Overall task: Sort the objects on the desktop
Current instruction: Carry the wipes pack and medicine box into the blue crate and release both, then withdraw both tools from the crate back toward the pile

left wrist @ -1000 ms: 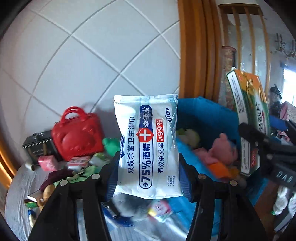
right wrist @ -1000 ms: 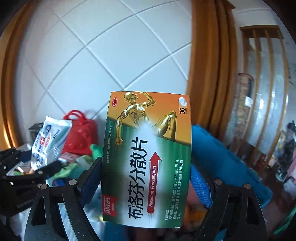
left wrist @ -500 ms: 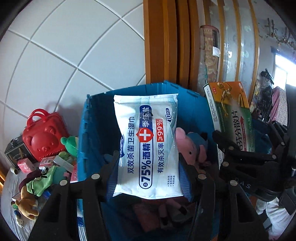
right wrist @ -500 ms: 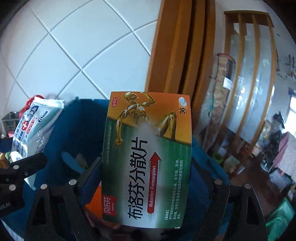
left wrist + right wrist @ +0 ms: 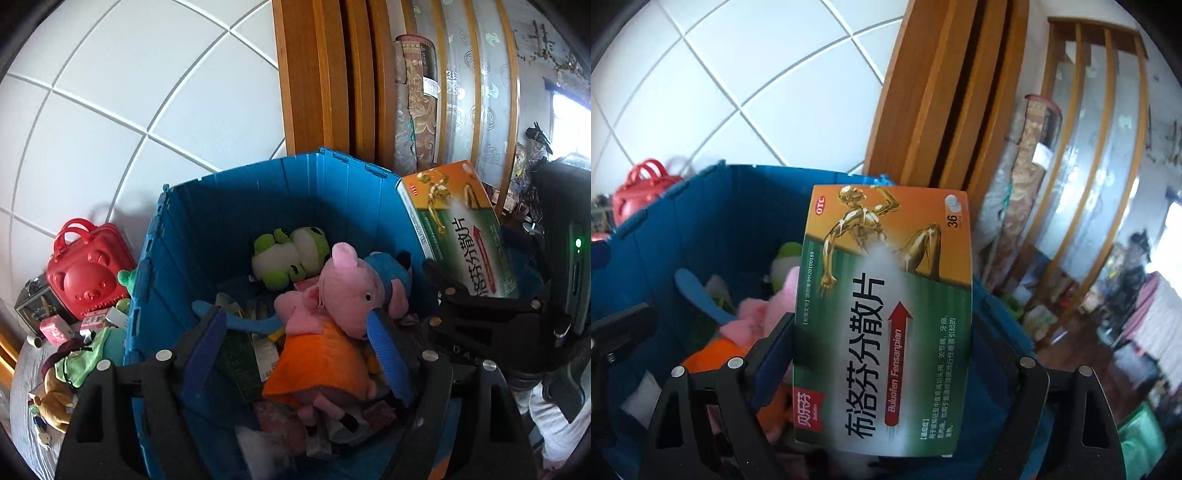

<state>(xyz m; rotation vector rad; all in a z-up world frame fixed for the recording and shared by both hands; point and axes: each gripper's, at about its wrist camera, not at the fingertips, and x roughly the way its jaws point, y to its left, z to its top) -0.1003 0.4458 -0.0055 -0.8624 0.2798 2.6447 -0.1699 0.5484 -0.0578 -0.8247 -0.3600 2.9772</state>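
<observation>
Medicine box (image 5: 886, 325), a light, stiff carton with slick faces, sits clamped by its long edges in the right tool (image 5: 882, 347) above the blue bin (image 5: 236, 206). Left tool (image 5: 295, 339), jaws just opened wide, holds nothing.

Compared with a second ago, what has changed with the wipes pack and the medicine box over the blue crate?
The left claw has just opened and let go of the white wipes pack; nothing is between its jaws now, and the pack is not clearly visible. Both claws moved from over the cluttered table to above the blue crate. The right claw keeps its grip on the medicine box, upright as before.
</observation>
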